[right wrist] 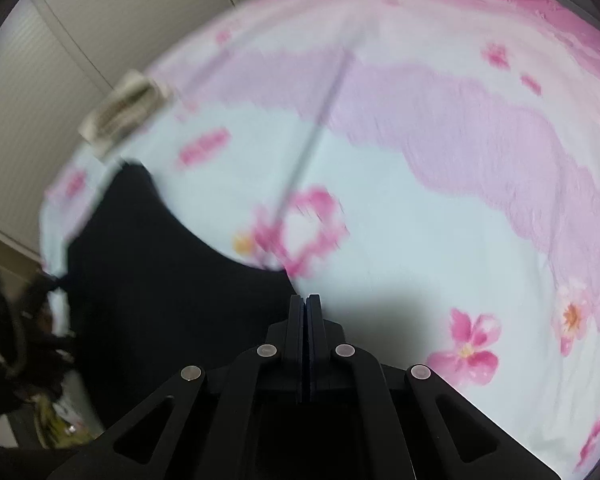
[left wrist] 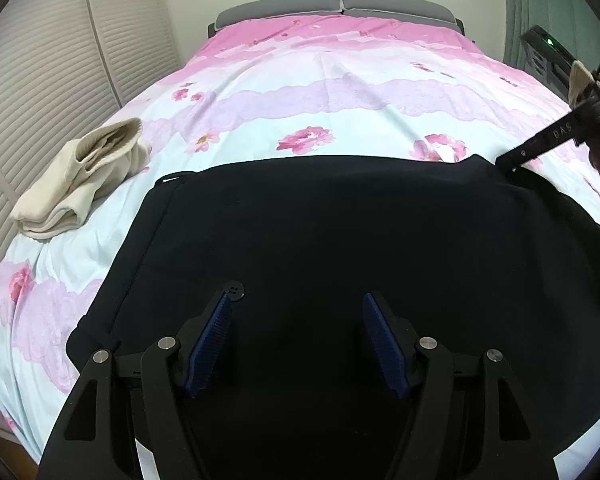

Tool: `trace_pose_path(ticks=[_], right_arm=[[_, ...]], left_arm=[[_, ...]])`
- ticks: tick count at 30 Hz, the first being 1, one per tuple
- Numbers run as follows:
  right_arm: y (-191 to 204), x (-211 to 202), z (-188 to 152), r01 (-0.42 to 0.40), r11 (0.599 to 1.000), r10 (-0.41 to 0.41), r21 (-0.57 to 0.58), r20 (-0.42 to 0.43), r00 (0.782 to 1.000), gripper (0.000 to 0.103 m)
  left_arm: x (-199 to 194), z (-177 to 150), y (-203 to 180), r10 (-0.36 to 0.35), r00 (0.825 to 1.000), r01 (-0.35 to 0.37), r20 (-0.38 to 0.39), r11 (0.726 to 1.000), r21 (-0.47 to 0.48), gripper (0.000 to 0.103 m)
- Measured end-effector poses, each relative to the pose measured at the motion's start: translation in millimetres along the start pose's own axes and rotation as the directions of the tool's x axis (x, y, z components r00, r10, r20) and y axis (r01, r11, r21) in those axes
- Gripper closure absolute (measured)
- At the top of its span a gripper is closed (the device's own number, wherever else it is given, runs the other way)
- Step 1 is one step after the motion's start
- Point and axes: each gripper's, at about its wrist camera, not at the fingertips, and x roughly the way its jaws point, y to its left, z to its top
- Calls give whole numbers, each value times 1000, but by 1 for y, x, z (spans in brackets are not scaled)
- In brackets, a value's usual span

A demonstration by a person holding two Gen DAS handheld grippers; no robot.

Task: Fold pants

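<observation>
Black pants (left wrist: 340, 232) lie spread flat across the near part of the bed, with the waist button (left wrist: 233, 290) by my left fingertip. My left gripper (left wrist: 298, 300) hovers just over the waist area, open, with only flat cloth below its blue pads (left wrist: 210, 340). My right gripper (left wrist: 508, 162) reaches in from the right to the far right corner of the pants. In the right wrist view its jaws (right wrist: 306, 298) are pressed together, and the edge of the pants (right wrist: 148, 280) runs up into their tip. The cloth rises slightly there.
The bed has a floral cover (left wrist: 320, 92) in pink and pale blue. A folded beige garment (left wrist: 84, 176) lies at the left edge, blurred in the right wrist view (right wrist: 124, 112). Grey headboard cushions (left wrist: 340, 6) are at the far end, louvred doors (left wrist: 40, 60) on the left.
</observation>
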Motion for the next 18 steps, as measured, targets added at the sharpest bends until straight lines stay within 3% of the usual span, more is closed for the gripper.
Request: trace_pose_path(ticks=[2,4,6,8,11,14,18], right_arm=[[0,4,-1,-26,999,26,18,-7,1000,100],[4,-5,0,14,1000,-15,13,41,999,98],[6,-12,-3,49,999,-50,14,76,996,89],[10,-20,-6,84,996,-84,10,111,990,73],[16,-28,-14,128,992,-127,4,148,981,72],[21,-42,-32,181,983,-183,31,179,967,72],[26,-76,-75,249,952,-288,177,251,924,65]], left_arm=[[-1,-1,3,1,1000,-1,5,1000,-5,35],[-1,-1,4,3,1000,-3,5,1000,-5,35],[-1,-1,6,2,1000,-2,6,1000,-5,35],[-1,-1,6,2,1000,-2,7,1000,-6,35],[-3,1,6,-6,1000,6,10,1000,-5,35],[-8,6,2,-23,1000,22,12,1000,2,35],[-18,18,-17,-72,997,72,10,996,48,35]])
